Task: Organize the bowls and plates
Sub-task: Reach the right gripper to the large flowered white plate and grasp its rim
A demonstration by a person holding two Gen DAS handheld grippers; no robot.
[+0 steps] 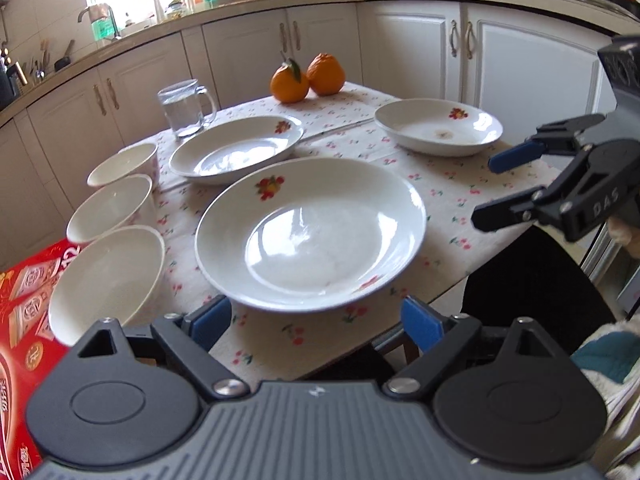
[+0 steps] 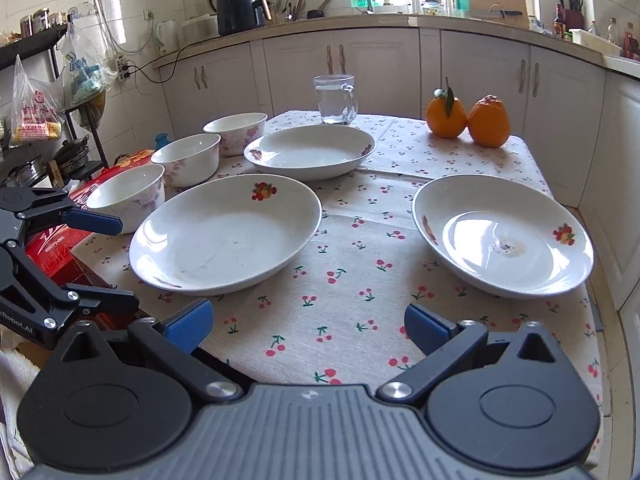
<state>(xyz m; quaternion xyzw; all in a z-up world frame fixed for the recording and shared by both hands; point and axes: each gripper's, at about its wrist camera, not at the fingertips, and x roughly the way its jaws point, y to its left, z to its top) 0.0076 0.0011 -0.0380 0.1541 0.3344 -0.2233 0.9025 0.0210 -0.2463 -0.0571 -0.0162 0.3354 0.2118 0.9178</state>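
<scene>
1. On the desk point(image 2: 400, 248), under a cherry-print cloth, three plates lie well apart: the near plate point(image 1: 310, 236) in front of the left tongs point(image 1: 316, 322), the far plate point(image 1: 236, 148) by a glass mug point(image 1: 186, 108), and the stained plate point(image 2: 502, 236) off to the right side.
2. Along the left edge, three bowls point(image 2: 176, 164) stand in a row, each just beside the next, next to a red box point(image 1: 24, 320).
3. Risk, as I judge it: the near plate sits close to the desk's front edge, so a pinch on its thin, sloped rim could slip or tip it over the side.
4. Stacking could also chip a rim if one plate comes down tilted on another, and the stained plate would soil whatever goes on it.
5. A wide swing toward the far plate could knock the mug, which holds water, or roll the two oranges point(image 2: 466, 120).
6. Left tongs: apart, about halfway, blue pads point(image 1: 214, 322) either side of the near plate's front rim, not pressing on it, holding nothing.
7. Right tongs point(image 2: 308, 326): apart above bare cloth, empty, touching nothing.
</scene>
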